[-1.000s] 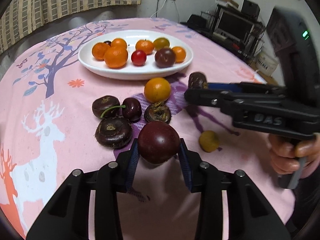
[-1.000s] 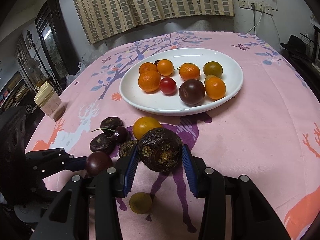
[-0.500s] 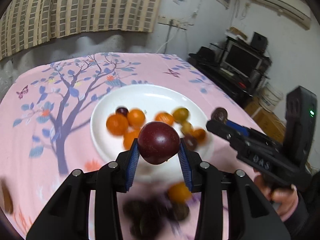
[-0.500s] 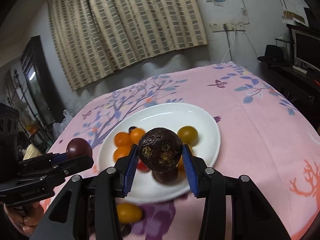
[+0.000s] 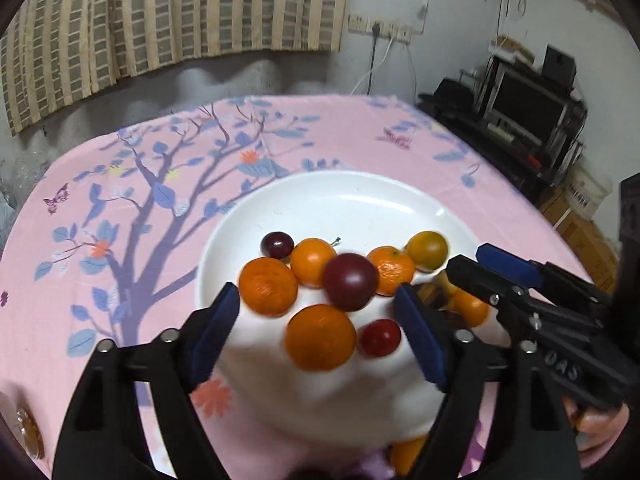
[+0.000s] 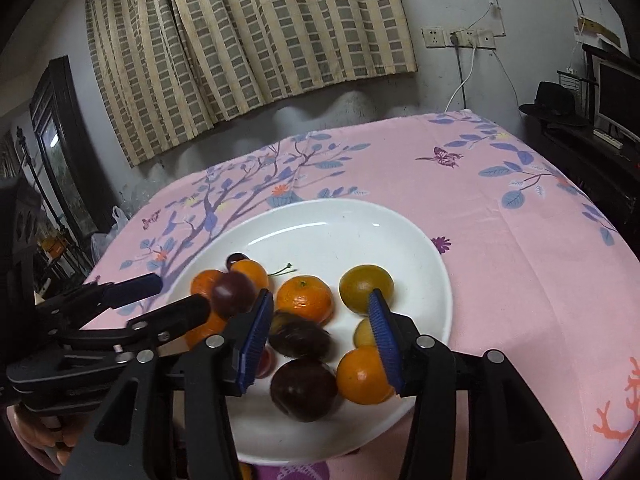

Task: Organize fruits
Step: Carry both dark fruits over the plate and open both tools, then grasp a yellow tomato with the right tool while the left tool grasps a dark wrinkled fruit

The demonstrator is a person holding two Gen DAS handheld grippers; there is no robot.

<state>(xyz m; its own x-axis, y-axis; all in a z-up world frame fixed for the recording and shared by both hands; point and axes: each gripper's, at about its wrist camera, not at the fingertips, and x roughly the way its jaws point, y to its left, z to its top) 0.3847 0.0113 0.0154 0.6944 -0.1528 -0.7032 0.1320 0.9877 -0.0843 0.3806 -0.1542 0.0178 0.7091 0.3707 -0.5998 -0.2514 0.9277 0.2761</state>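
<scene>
Left wrist view: both grippers' jaws are opening over the white plate (image 5: 344, 192), gripping nothing; its far half lies bare.

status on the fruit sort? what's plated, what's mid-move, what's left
Done: oranges, a cherry and a yellow-green fruit sit on the white plate. In hand: the left hand-held gripper is opening, its dark plum free between the pads above the plate; the right hand-held gripper is opening over a dark wrinkled fruit. Left: one orange fruit shows beyond the near rim.

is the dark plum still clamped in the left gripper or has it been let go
Let go. The left gripper is opening, its blue pads clear of the plum, which is over the white plate.
</scene>
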